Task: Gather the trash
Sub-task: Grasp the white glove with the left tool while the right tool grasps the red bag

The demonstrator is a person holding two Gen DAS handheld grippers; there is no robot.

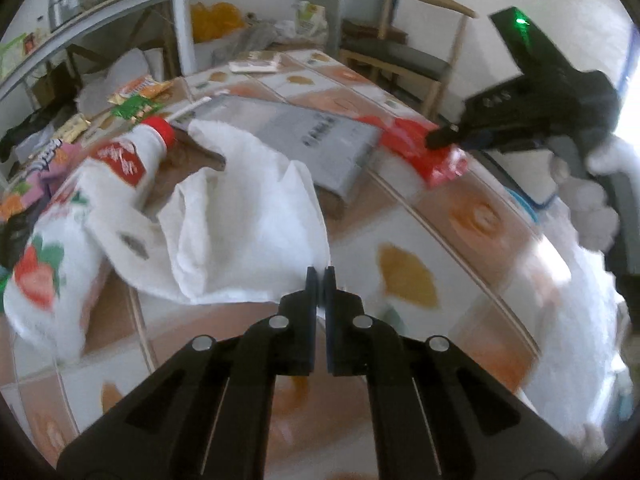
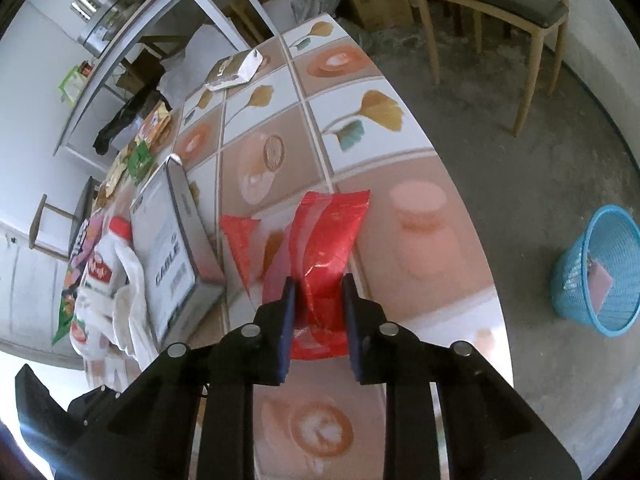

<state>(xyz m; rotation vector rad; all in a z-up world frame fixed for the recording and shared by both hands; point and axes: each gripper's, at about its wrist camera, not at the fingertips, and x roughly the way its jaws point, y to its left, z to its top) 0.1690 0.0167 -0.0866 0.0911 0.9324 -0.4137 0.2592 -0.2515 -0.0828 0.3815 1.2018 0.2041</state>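
Trash lies all over the patterned table (image 2: 352, 136) before us. Our right gripper (image 2: 319, 300) has its fingers (image 2: 287, 312) narrowed around a red wrapper (image 2: 328, 248), whose near end sits between the pads; whether they press it we cannot quite tell. Left of those fingers a grey box (image 2: 172, 264) reads "CABLE". Our left gripper (image 1: 319, 280) has its fingers (image 1: 308, 320) together on the corner of a white plastic bag (image 1: 240, 216). Left of them lies a white bottle (image 1: 120, 168) with a red cap and a blurred red label, on a strawberry-printed bag (image 1: 44, 264). Beyond the tips lie snack packets (image 1: 138, 98). Right of the right fingers, a blue basket (image 2: 592, 272) stands on the grey floor; wooden chairs (image 2: 500, 12) stand beyond.
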